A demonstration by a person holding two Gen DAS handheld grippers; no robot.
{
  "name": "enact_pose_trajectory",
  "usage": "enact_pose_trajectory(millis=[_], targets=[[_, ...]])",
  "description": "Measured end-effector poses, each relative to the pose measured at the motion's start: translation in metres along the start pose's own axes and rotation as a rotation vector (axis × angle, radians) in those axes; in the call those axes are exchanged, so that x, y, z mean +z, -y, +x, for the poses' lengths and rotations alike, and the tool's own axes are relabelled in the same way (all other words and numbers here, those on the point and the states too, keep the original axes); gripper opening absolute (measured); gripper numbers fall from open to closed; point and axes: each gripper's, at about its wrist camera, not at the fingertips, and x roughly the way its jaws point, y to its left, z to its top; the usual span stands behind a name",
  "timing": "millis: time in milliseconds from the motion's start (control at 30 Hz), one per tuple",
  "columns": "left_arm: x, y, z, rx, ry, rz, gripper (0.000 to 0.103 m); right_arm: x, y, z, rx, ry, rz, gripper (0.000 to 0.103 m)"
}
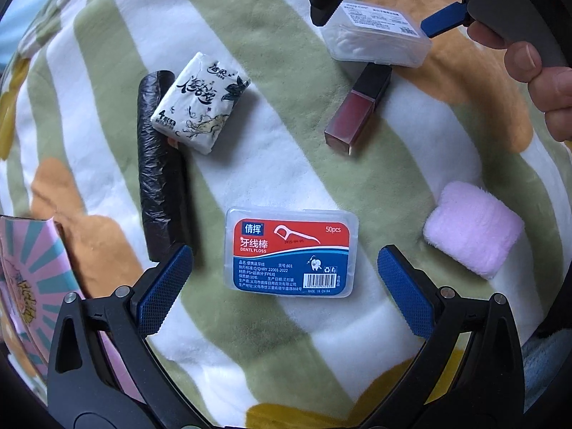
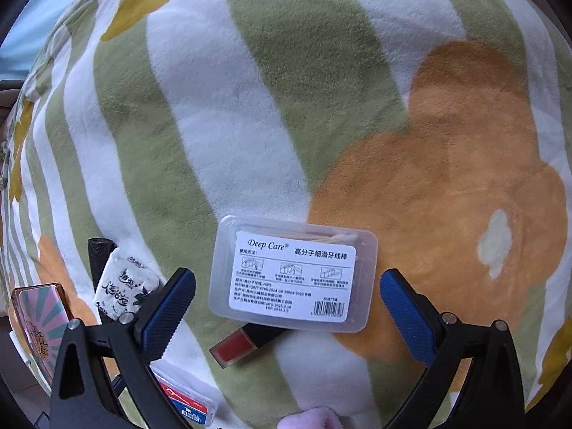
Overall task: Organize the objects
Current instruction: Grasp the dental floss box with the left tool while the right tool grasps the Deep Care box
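Both grippers hover over the striped blanket, fingers spread wide and holding nothing. The left gripper straddles the red-and-blue floss box; the right gripper frames the clear Deep Care box, whose near edge lies over the lip gloss.

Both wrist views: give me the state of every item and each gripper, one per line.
Left gripper: open, empty.
Right gripper: open, empty.
Red-label dental floss box: closed, flat.
Deep Care floss box: closed, resting on lip gloss cap.
Lip gloss: capped, lying down.
Tissue pack: sealed, leaning on the bag roll.
Black bag roll: rolled.
Pink towel: folded.
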Motion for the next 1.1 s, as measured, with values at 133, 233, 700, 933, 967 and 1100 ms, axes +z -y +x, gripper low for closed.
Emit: enact_pose_trajectory(millis=[133, 233, 700, 933, 967, 1100], targets=[[0.002, -0.003, 0.008, -0.01, -0.01, -0.02, 0.103, 0.002, 0.003, 0.012, 0.005, -0.025, 0.019, 0.103], [0.001, -0.004, 0.013, -0.019, -0.018, -0.021, 0.101, 0.0, 0.007, 0.014, 0.005, -0.02, 0.039, 0.102], [-0.009, -0.025, 0.017, -0.114, -0.027, -0.098, 0.081, -0.016, 0.027, 0.008, 0.029, -0.012, 0.073, 0.087], [-0.007, -0.038, -0.012, -0.129, 0.022, -0.152, 0.081, -0.026, 0.03, -0.024, 0.01, 0.046, 0.01, 0.087], [-0.007, -0.04, -0.019, -0.128, 0.035, -0.159, 0.081, -0.027, 0.031, -0.03, 0.008, 0.056, 0.003, 0.087], [-0.008, -0.048, -0.052, -0.133, 0.099, -0.191, 0.081, -0.037, 0.032, -0.061, -0.002, 0.109, -0.037, 0.087]])
